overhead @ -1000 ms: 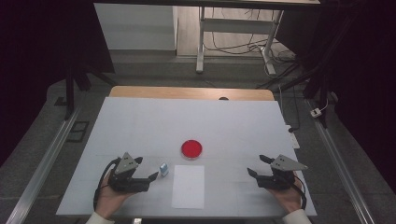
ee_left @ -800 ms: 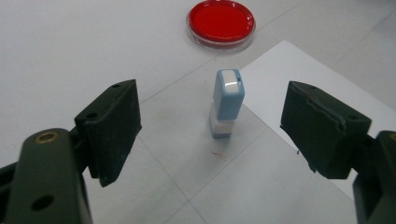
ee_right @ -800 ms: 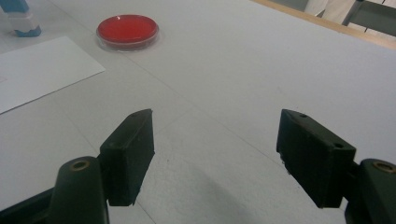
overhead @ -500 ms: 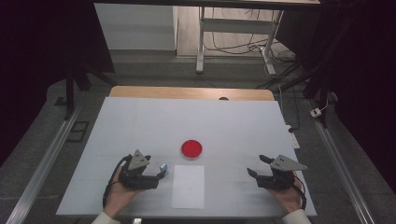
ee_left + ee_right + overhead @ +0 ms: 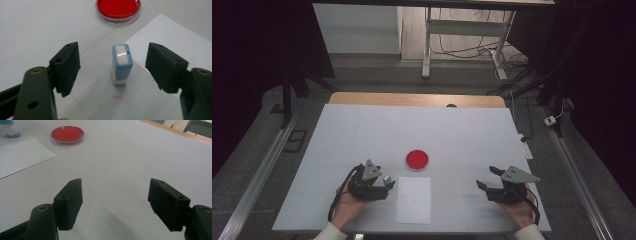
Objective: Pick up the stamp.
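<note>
A small blue stamp (image 5: 122,62) with a white label stands upright just off the left edge of a white sheet of paper (image 5: 175,35). My left gripper (image 5: 113,58) straddles the stamp. Its jaws have just been closing, but a gap still shows on both sides and neither pad touches it. From above, the left gripper (image 5: 388,184) sits left of the paper (image 5: 413,200), with the stamp (image 5: 387,178) at its tips. My right gripper (image 5: 486,176) rests open near the front right with nothing between its fingers; in its own view (image 5: 115,187) bare table lies beneath.
A round clear dish of red ink (image 5: 417,159) sits just beyond the paper, near the table's middle. A wooden edge (image 5: 417,100) runs along the table's far side. Cables and metal frame legs (image 5: 427,45) stand on the floor behind.
My left gripper has moved right across the table to the stamp, which now stands between its jaws. The right gripper has stayed where it was.
</note>
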